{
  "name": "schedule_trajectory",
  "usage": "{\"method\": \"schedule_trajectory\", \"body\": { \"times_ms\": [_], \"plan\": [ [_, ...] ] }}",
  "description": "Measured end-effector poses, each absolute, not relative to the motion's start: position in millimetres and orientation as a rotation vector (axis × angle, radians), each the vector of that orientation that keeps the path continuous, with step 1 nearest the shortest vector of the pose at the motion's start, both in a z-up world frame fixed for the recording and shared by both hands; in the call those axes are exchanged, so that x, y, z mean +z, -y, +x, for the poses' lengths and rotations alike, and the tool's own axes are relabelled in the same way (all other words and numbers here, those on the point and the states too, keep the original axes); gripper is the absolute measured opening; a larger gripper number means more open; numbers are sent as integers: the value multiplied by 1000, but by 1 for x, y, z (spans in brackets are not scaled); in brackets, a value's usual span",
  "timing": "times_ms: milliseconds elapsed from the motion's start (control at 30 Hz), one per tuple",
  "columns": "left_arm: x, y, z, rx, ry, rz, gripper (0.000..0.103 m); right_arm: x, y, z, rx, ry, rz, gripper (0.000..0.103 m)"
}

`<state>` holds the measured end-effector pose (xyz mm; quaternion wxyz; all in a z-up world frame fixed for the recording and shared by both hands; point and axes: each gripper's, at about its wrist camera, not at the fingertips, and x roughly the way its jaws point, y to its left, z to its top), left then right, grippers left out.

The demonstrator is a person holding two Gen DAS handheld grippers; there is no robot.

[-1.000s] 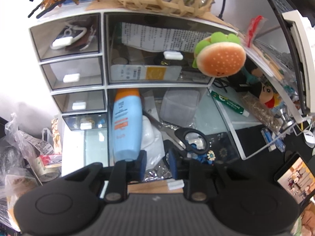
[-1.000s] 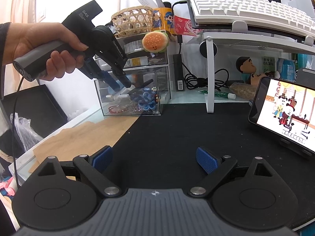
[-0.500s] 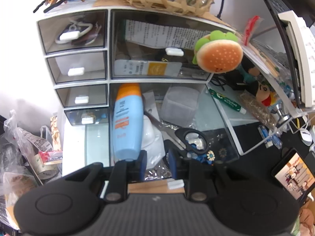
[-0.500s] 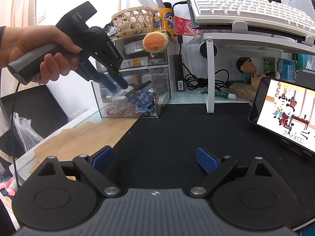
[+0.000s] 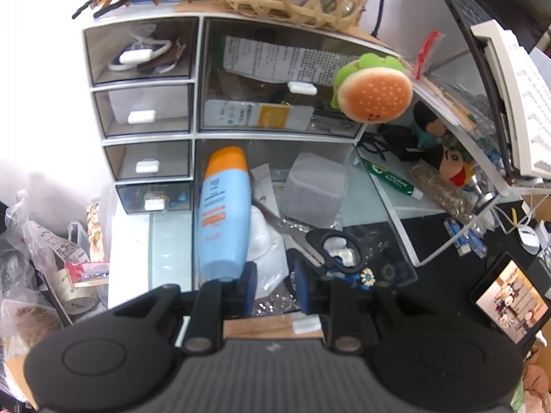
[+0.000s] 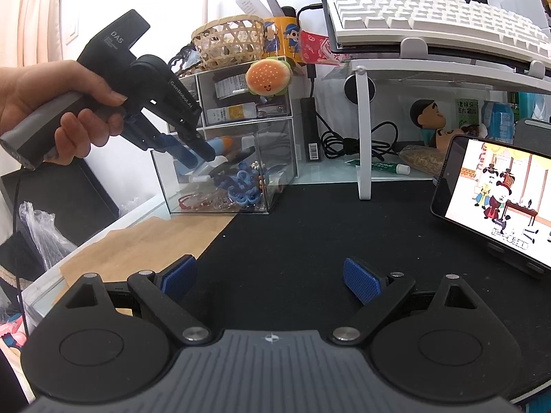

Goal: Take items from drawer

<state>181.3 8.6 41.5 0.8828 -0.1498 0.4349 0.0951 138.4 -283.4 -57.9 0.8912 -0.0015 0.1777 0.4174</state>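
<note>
**Left claw over the open drawer, right claw idle**

Left gripper point(image 5: 273, 287) tilts down into the pulled-out clear drawer point(image 6: 220, 186), jaws narrowed to a small gap; whether the pads pinch the white packet below, can't tell. Blue bottle point(image 5: 224, 208) lies in the drawer beside scissors point(image 5: 330, 246). Right gripper point(image 6: 270, 277) hovers over the black mat point(image 6: 327, 220), jaws wide apart, empty.

Left claw point(image 5: 273, 287) nearly closed, angled down; right claw point(image 6: 270, 277) wide open
</note>
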Motion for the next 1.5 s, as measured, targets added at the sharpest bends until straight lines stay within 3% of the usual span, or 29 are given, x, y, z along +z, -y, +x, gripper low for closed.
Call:
{"method": "schedule_trajectory", "body": {
  "times_ms": [1500],
  "plan": [
    [46, 1, 175, 178, -912, -259, 26, -58, 282, 137, 871, -363, -9, 95]
  ]
}}
